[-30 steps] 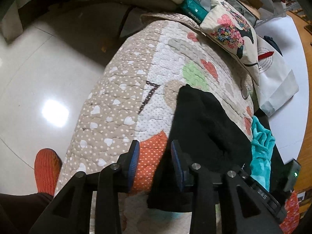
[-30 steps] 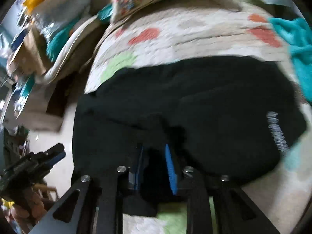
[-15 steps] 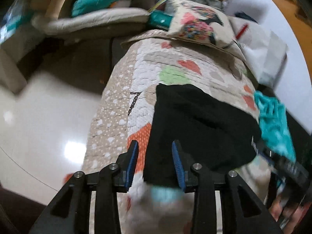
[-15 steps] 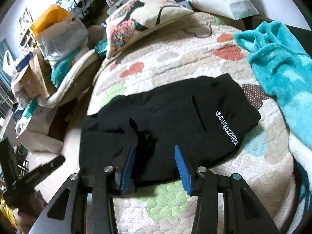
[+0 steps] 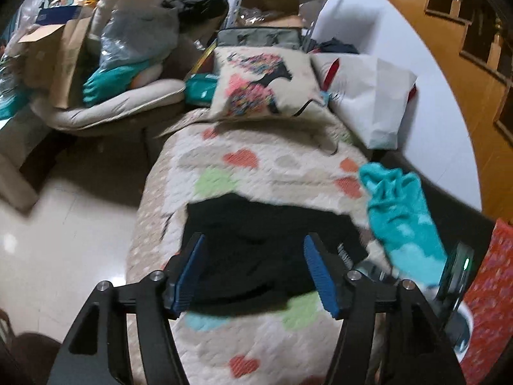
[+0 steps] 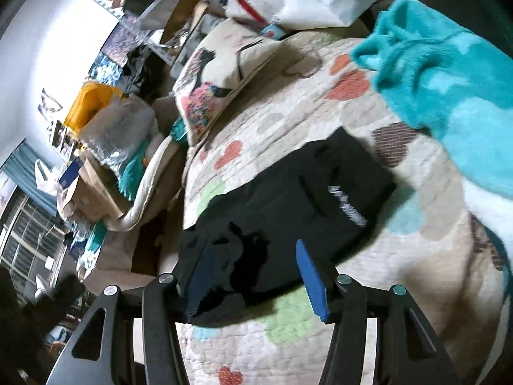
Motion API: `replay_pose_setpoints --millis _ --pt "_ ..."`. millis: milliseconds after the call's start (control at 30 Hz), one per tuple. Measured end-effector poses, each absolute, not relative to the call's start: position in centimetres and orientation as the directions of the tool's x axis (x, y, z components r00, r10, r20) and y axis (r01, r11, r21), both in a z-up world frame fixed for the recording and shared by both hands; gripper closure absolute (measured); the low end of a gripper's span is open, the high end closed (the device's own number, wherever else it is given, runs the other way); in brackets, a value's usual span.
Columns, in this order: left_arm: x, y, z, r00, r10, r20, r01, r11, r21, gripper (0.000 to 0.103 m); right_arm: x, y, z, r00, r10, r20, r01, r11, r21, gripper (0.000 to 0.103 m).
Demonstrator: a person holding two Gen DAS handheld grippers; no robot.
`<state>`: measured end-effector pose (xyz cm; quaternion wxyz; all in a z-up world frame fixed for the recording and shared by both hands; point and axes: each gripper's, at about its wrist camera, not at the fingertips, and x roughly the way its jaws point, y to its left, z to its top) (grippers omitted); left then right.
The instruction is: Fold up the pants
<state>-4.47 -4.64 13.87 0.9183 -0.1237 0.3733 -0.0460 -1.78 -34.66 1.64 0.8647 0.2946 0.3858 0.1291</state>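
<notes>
Black pants [image 5: 256,243] [image 6: 288,199] lie folded into a compact bundle on a heart-patterned quilt [image 5: 263,166] [image 6: 416,256], white lettering showing near one edge. My left gripper [image 5: 253,256] hovers above the bundle with its blue-padded jaws opening wide, nothing held between them. My right gripper [image 6: 253,263] is also above the pants, its jaws opening; the cloth is behind them, not pinched. Part of the right gripper's body shows at the right edge of the left wrist view.
A teal fleece blanket [image 5: 400,215] [image 6: 449,73] lies right of the pants. A printed cushion [image 5: 259,86] [image 6: 218,86] and a white paper bag [image 5: 368,96] sit at the quilt's far end. Boxes, bags and a padded chair [image 5: 112,109] crowd the left; shiny floor lies beside the quilt.
Both grippers have pulled up and back from the pants and spread their jaws wider. The right gripper let go of the black cloth it pinched. The pants lie folded on the quilt.
</notes>
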Motion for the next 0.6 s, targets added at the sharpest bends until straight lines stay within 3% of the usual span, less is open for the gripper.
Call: replay_pose_setpoints --millis 133,267,600 --pt "-1.2 -6.3 14.2 0.679 -0.262 -0.686 0.058 0.951 -0.305 0.04 -1.5 -36.7 1.0 0.694 0.4 -0.598 0.08 0.783 0.617 0.044" --pt "2.8 -8.9 13.3 0.644 -0.272 -0.715 0.137 0.961 -0.242 0.04 -0.6 -38.3 -0.6 0.695 0.322 -0.643 0.185 0.784 0.593 0.044" --pt "13.2 -16.8 4.6 0.454 -0.364 -0.813 0.315 0.919 -0.236 0.04 1.6 -39.6 -4.4 0.635 0.194 -0.748 0.354 0.787 0.505 0.044"
